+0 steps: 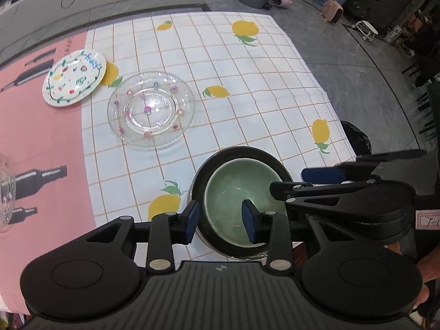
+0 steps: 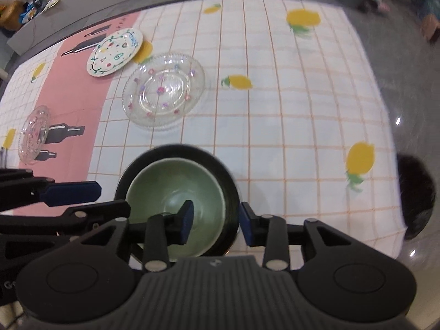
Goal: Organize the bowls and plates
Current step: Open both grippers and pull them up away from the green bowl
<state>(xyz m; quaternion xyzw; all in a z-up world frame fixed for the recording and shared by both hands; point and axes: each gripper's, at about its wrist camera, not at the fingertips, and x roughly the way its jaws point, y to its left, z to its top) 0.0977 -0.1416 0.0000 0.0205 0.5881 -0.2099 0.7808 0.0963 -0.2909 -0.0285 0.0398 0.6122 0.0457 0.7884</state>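
A pale green bowl sits nested inside a black bowl near the table's front edge. My left gripper straddles the near left rims of both bowls, one finger outside and one inside the green bowl; its jaws look partly open. My right gripper straddles the near right rims the same way. Whether either grips the rims I cannot tell. A clear glass plate with a smaller flowered glass dish on it lies mid-table. A white painted plate lies beyond it.
A clear glass dish lies at the left on the pink runner. The lemon-print tablecloth covers the table; its right edge drops to a grey floor. A dark object sits off the right edge.
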